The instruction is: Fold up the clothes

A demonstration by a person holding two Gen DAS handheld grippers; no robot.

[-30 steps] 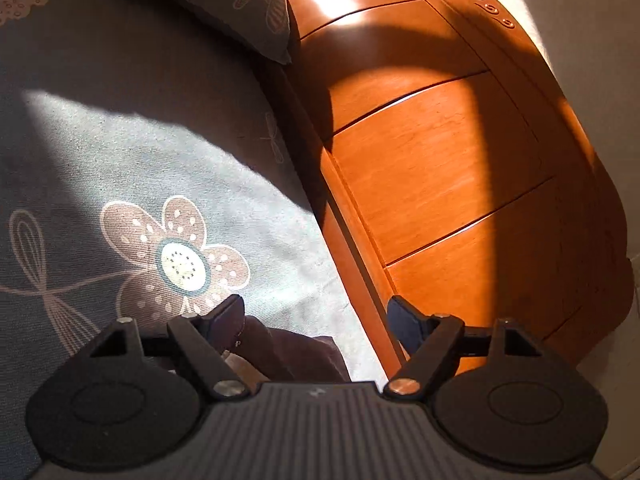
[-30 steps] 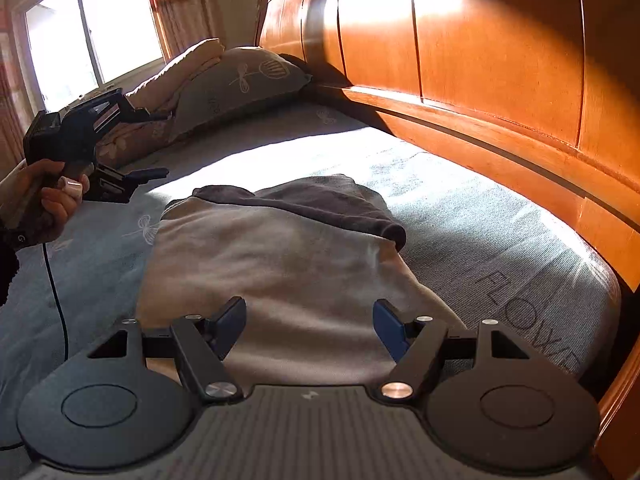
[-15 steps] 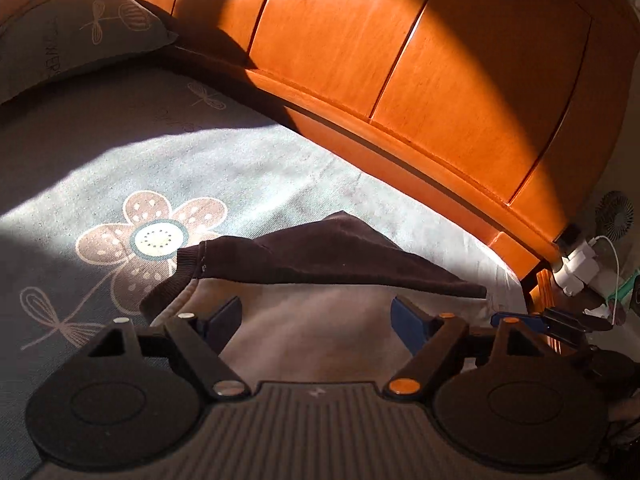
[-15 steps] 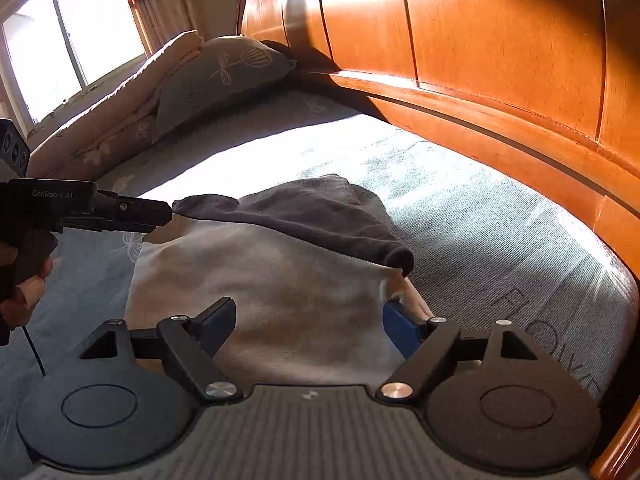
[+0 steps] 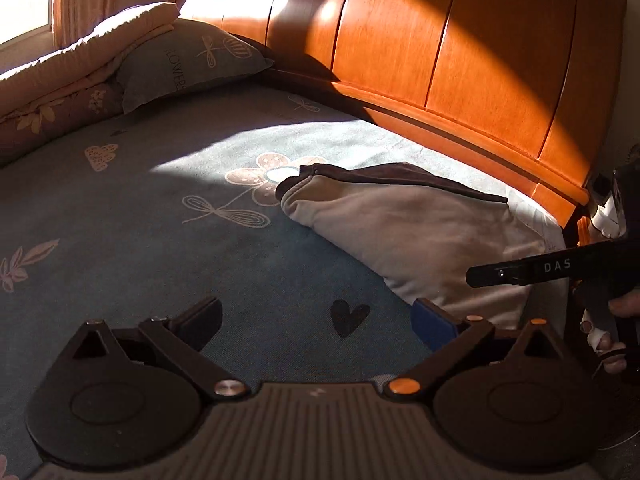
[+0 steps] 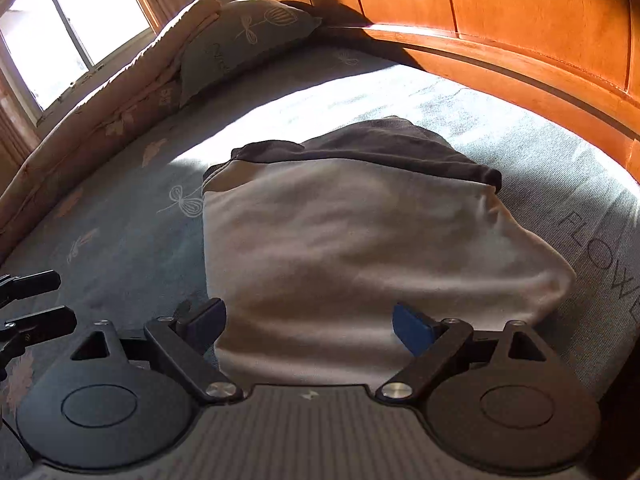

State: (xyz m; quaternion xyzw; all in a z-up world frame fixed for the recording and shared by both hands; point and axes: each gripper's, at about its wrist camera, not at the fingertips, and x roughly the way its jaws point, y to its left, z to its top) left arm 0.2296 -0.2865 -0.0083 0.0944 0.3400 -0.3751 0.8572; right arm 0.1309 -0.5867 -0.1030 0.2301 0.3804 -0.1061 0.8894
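- Left wrist view: the left gripper (image 5: 316, 318) hangs over the bedsheet (image 5: 168, 264), its jaws wide and opening, with nothing between them but the sheet and a dark heart print.
- The folded garment (image 5: 416, 232), beige with a dark brown band along its far edge, lies on the sheet to the right of this gripper and near the wooden headboard (image 5: 460, 60).
- The blue pad of the right-hand finger sits just beside the garment's near corner; whether it touches is hard to tell.
- The right gripper (image 5: 520, 270) reaches in from the right edge above the garment, held by a hand (image 5: 614, 336).
- A pillow (image 5: 188, 62) and a rolled quilt (image 5: 72, 80) lie at the far left.

- Right wrist view: the right gripper (image 6: 310, 324) points down at the near edge of the garment (image 6: 360, 248), its jaws wide and opening; cloth lies between the fingers, but the pads do not press on it.
- The left gripper's two fingers (image 6: 36, 302) show at the left edge, apart from the garment.
- A window (image 6: 68, 28) stands beyond the quilt (image 6: 100, 120).
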